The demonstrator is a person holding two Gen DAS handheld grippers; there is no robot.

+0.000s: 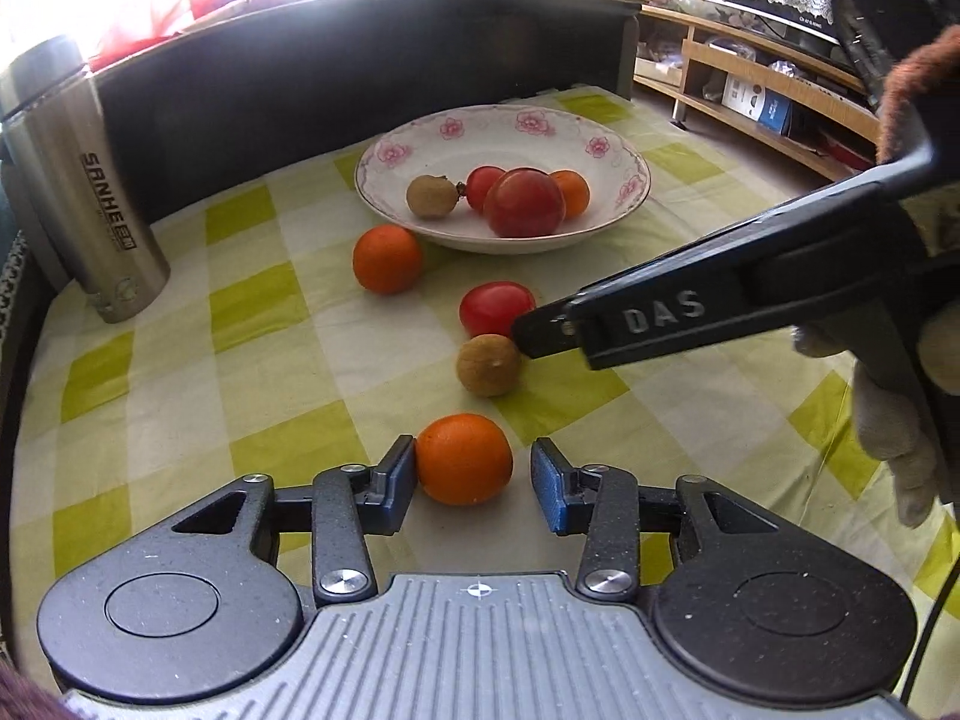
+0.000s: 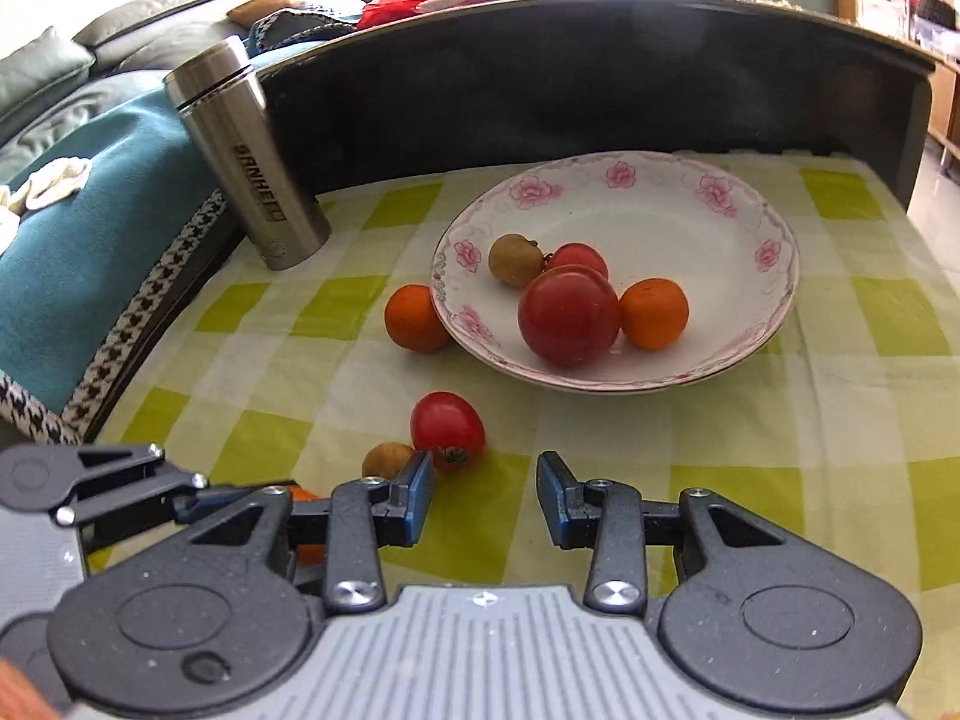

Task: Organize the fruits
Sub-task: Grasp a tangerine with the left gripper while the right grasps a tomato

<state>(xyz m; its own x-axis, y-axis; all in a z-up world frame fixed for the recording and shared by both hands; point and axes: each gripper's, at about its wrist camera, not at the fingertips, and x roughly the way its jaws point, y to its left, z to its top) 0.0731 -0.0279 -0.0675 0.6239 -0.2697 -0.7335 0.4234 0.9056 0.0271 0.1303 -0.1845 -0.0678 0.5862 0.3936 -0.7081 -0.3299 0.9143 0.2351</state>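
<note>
Green-checked cloth covers the surface [image 2: 750,420], with a steel flask [image 2: 252,162] at the back left and a flowered plate [image 2: 750,210] already holding four fruits. Left gripper [image 1: 474,468] jaws are spread around an orange [image 1: 463,459], left pad touching it; right gripper [image 2: 485,495] jaws gape empty beside a small tomato [image 2: 447,429] and a brown fruit [image 2: 387,459].

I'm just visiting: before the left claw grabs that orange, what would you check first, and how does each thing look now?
1. Left gripper open: ok.
2. Orange between its fingers: ok, touching one finger, gap at the other.
3. Right gripper out of the way: ok; it hovers open near the small tomato and brown fruit.
4. Room in the plate: ok.
5. Steel flask clear of the path: ok.
6. Grip firmness: cannot tell.
</note>
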